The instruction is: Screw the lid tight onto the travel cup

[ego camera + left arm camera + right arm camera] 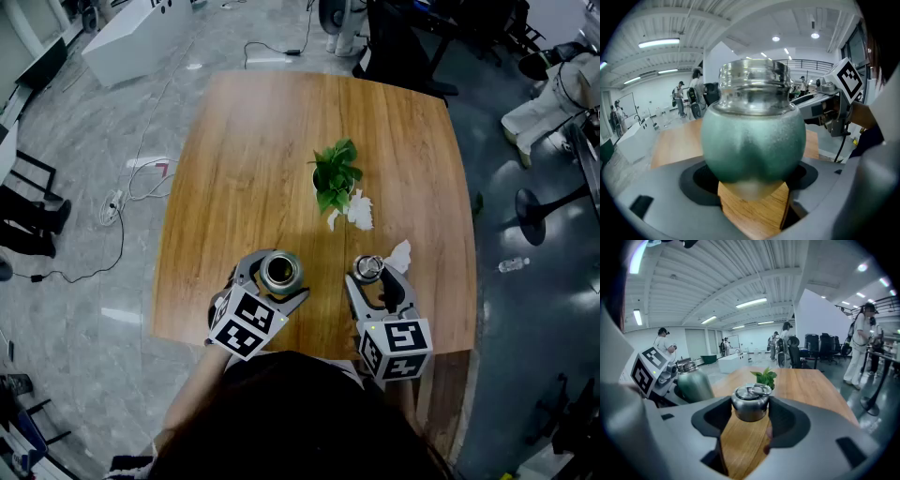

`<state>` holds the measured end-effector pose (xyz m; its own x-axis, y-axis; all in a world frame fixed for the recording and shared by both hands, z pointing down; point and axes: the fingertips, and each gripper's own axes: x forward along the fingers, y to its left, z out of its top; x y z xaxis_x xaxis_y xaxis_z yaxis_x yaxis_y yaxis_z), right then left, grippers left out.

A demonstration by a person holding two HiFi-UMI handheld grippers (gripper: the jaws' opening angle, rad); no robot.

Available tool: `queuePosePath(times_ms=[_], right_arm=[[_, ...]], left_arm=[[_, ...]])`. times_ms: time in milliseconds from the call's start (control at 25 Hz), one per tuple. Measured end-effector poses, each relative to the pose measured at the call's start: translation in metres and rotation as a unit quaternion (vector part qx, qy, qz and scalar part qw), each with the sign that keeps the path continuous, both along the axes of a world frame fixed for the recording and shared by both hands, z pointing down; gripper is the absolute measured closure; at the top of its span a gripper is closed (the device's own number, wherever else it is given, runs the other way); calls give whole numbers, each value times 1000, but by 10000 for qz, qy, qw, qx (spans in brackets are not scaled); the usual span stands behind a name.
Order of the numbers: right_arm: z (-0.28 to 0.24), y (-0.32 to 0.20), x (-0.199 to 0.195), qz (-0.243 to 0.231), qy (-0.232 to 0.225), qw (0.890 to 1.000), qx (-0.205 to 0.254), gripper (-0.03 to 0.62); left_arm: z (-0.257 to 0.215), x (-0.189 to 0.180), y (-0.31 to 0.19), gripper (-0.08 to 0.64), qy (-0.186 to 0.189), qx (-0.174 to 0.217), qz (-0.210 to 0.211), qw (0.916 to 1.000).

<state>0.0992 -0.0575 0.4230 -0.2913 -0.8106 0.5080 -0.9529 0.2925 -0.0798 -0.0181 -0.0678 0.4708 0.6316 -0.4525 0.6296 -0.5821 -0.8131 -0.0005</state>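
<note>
The green travel cup (279,273) stands upright near the front edge of the wooden table (244,141), its steel mouth open at the top. My left gripper (273,277) is shut on the cup's round body, which fills the left gripper view (752,140). To its right, the steel lid (368,268) with a ring handle sits between the jaws of my right gripper (376,274), whose pads touch both sides of it. In the right gripper view the lid (751,401) is centred and the cup (693,385) stands apart at the left.
A small potted plant (336,178) stands mid-table, with crumpled white tissue (361,211) beside it and another piece (400,255) next to the right gripper. Cables (131,183) lie on the floor at left; a chair base (539,211) is at right.
</note>
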Motion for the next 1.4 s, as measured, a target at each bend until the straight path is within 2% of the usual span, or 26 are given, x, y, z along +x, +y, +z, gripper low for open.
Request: queuePosePath(times_ms=[280, 680, 960, 1160, 1400], right_arm=[[0, 0, 1, 42, -67, 10000, 2, 333], [-11, -1, 2, -11, -482, 9986, 202, 333], [-50, 3, -22, -794, -784, 9906, 792, 333], [-94, 13, -61, -1809, -1057, 9688, 1328, 333], [-96, 20, -85, -2365, -890, 9583, 1335, 333]], left_arm=[[1, 5, 3, 172, -35, -47, 132, 9999], [2, 11, 4, 172, -94, -76, 319, 9994], [5, 24, 14, 172, -187, -133, 858, 9960], [2, 37, 23, 172, -294, -135, 1369, 9901], [-6, 49, 27, 172, -402, -14, 1656, 9854]])
